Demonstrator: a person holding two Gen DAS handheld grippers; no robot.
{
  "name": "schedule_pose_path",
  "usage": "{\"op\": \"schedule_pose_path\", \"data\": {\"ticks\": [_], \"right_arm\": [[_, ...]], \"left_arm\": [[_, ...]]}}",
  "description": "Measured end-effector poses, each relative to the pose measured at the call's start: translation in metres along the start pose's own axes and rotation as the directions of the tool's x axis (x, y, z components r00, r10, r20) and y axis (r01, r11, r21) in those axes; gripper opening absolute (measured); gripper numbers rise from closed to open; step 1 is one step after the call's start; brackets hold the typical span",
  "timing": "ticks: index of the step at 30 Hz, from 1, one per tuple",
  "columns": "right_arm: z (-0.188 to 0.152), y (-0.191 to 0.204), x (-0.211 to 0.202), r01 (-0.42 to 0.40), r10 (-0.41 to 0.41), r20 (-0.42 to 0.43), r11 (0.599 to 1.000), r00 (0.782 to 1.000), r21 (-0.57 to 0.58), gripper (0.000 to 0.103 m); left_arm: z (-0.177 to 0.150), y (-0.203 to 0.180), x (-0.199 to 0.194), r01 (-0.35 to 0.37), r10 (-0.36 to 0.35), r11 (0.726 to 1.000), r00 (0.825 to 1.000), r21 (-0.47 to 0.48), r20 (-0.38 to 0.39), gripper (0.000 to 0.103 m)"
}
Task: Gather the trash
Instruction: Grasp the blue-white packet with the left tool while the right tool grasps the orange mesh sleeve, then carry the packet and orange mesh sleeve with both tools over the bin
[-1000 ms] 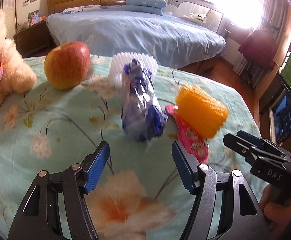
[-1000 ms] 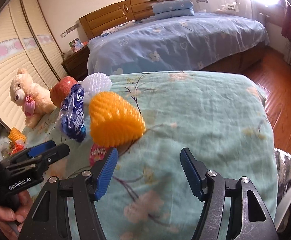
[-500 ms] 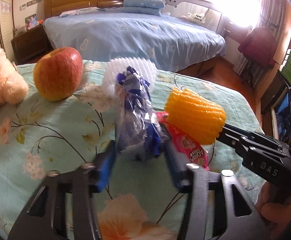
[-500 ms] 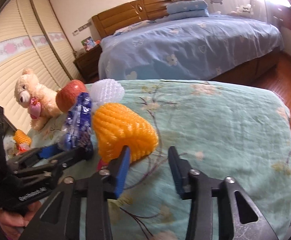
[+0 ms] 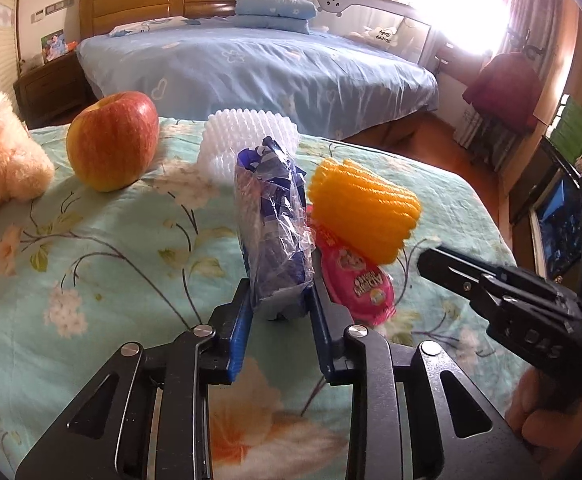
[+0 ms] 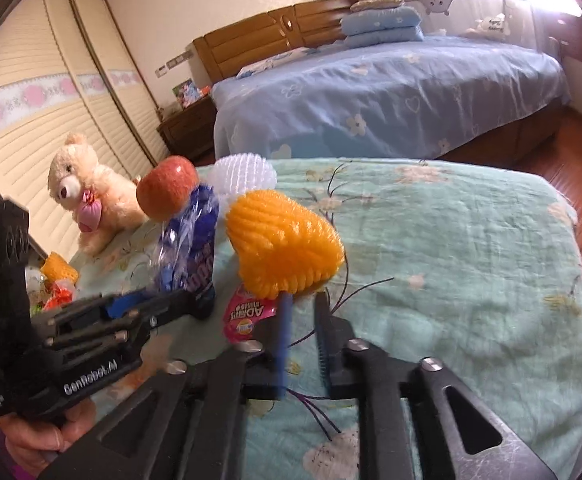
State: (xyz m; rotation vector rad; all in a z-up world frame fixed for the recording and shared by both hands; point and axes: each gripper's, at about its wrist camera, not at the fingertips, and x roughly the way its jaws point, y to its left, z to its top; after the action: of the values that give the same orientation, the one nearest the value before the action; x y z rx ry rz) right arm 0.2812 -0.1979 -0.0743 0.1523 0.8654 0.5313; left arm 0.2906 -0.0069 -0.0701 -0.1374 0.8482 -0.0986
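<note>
Left gripper (image 5: 279,306) closing on the blue plastic wrapper (image 5: 275,232), pads pressed against both its sides, mid-bedspread (image 5: 91,280). Right gripper (image 6: 303,320) opening, jaws parted just under the orange foam net (image 6: 287,248) — net's lower edge between the fingertips, contact unclear. Pink snack packet (image 5: 355,280) flat between wrapper and net. Toward the far edge — white foam net (image 5: 247,140), apple (image 5: 113,140); teddy bear (image 6: 91,196) at the left edge.

We see a bed spread with a teal floral quilt (image 5: 103,248), bearing a red apple (image 5: 113,141), a cream teddy bear (image 6: 91,196), a white foam fruit net (image 5: 235,144), a pink snack wrapper (image 5: 355,284) and a blue plastic wrapper (image 5: 275,232).
</note>
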Motion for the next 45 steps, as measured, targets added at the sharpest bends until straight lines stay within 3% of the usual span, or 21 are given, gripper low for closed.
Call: {"op": "schedule_pose_path", "data": {"ticks": [1, 2, 9, 11, 12, 13, 14, 17, 25, 45], "right_arm": [[0.002, 0.001, -0.001, -0.013, 0.013, 0.005, 1.0, 1.0, 0.003, 0.073], [0.004, 0.002, -0.001, -0.021, 0.021, 0.01, 1.0, 1.0, -0.001, 0.079], [0.024, 0.013, 0.025, 0.016, -0.016, -0.012, 0.998, 1.0, -0.062, 0.082], [0.025, 0.01, 0.034, 0.003, -0.004, -0.027, 0.999, 1.0, -0.048, 0.07], [0.023, 0.01, 0.035, 0.002, -0.004, -0.032, 0.999, 0.999, -0.041, 0.039], [0.022, 0.009, 0.036, 0.009, -0.01, -0.04, 0.999, 0.999, -0.04, 0.026], [0.02, 0.01, 0.036, 0.021, -0.023, -0.046, 0.999, 0.999, -0.039, 0.025], [0.013, 0.009, 0.025, 0.007, -0.008, -0.028, 1.0, 1.0, -0.024, 0.012], [-0.008, 0.005, -0.03, 0.011, -0.011, 0.035, 1.0, 0.999, 0.015, 0.012], [-0.091, -0.046, -0.14, 0.173, -0.195, 0.089, 0.963, 0.977, 0.207, 0.012]], "left_arm": [[-0.001, 0.001, -0.001, 0.002, -0.002, 1.0, 1.0, -0.002, -0.001, 0.026], [-0.003, 0.001, -0.003, 0.003, -0.003, 1.0, 1.0, -0.004, -0.002, 0.026], [-0.009, 0.007, -0.011, 0.008, -0.008, 1.0, 1.0, -0.012, -0.007, 0.026], [-0.011, 0.008, -0.013, 0.011, -0.011, 1.0, 1.0, -0.013, -0.009, 0.026], [-0.012, 0.007, -0.014, 0.012, -0.012, 1.0, 1.0, -0.012, -0.01, 0.026], [-0.013, 0.008, -0.015, 0.014, -0.014, 1.0, 1.0, -0.011, -0.011, 0.026], [-0.014, 0.007, -0.016, 0.015, -0.015, 1.0, 1.0, -0.01, -0.011, 0.026], [-0.017, 0.001, -0.019, 0.03, -0.03, 1.0, 0.999, -0.003, -0.011, 0.026], [-0.029, -0.026, -0.037, 0.088, -0.087, 0.996, 0.996, 0.034, -0.005, 0.026], [-0.081, -0.129, -0.058, 0.264, -0.251, 0.947, 0.964, 0.183, -0.092, 0.026]]}}
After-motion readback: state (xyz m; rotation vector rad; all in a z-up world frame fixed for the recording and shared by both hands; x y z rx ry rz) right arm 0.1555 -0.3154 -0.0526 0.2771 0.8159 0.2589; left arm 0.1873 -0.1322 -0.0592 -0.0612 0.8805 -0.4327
